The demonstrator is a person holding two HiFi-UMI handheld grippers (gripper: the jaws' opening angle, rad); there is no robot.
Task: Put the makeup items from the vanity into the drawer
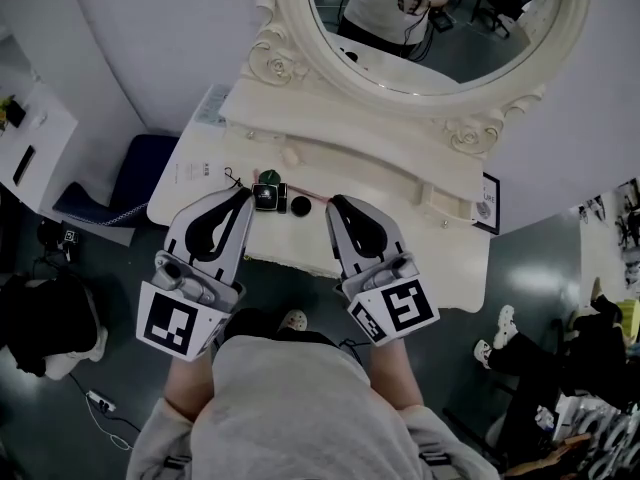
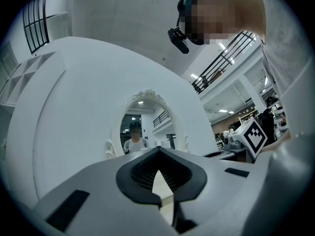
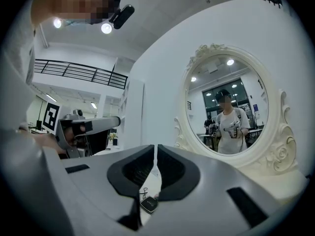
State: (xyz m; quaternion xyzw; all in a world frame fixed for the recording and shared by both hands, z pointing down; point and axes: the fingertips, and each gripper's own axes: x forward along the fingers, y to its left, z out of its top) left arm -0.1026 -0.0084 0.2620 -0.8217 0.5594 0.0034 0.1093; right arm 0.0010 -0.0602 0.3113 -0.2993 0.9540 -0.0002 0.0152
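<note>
On the white vanity top (image 1: 400,233), under the oval mirror (image 1: 440,28), lie a small dark square compact (image 1: 268,197), a round black item (image 1: 300,205), a green item (image 1: 268,177), a thin pink stick (image 1: 318,197) and a black cord (image 1: 232,178). My left gripper (image 1: 245,196) hovers with its tip just left of the compact. Its jaws meet with nothing between them (image 2: 158,150). Just right of the round black item, my right gripper (image 1: 335,203) is shut and empty (image 3: 155,149). The compact (image 3: 149,204) shows below its jaws.
A blue seat (image 1: 140,173) stands left of the vanity, with a white cabinet (image 1: 30,138) further left. A small framed sign (image 1: 487,203) sits at the vanity's right end. Shoes (image 1: 500,333) and bags lie on the dark floor at the right.
</note>
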